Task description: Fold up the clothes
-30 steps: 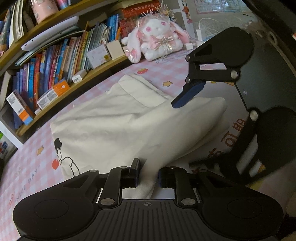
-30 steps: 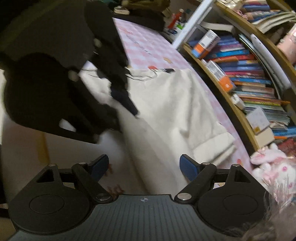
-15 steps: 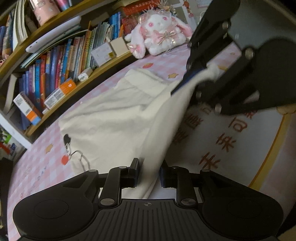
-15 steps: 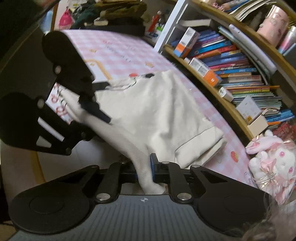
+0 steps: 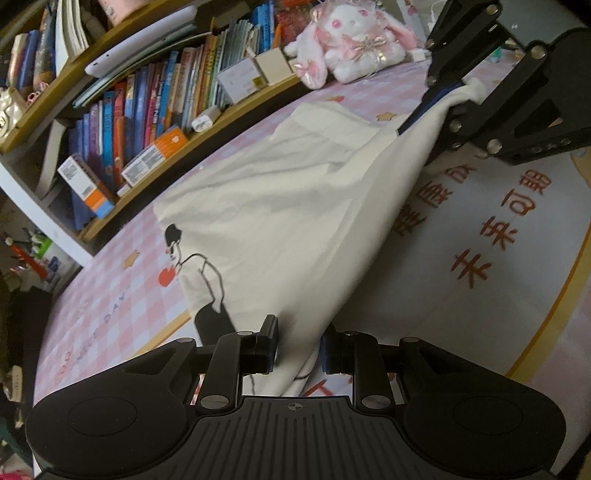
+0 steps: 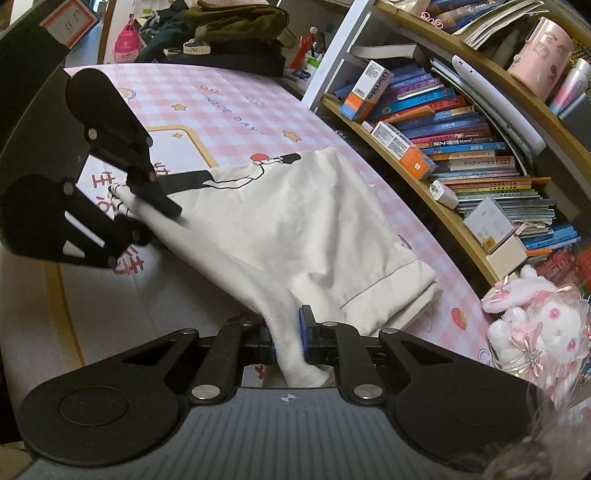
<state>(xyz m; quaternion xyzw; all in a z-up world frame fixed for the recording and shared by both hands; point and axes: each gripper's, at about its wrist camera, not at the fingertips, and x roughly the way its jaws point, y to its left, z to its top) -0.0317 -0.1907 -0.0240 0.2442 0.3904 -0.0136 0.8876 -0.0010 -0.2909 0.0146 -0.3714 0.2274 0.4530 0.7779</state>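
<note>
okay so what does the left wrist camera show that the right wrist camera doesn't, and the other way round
Only the left wrist view shows the large red characters printed on the mat. Only the right wrist view shows the pile of dark clothes at the table's far end and the pink mug on the shelf. Both show the cream garment, the left gripper and right gripper each clamped on its raised edge, the bookshelf and the plush bunny.
</note>
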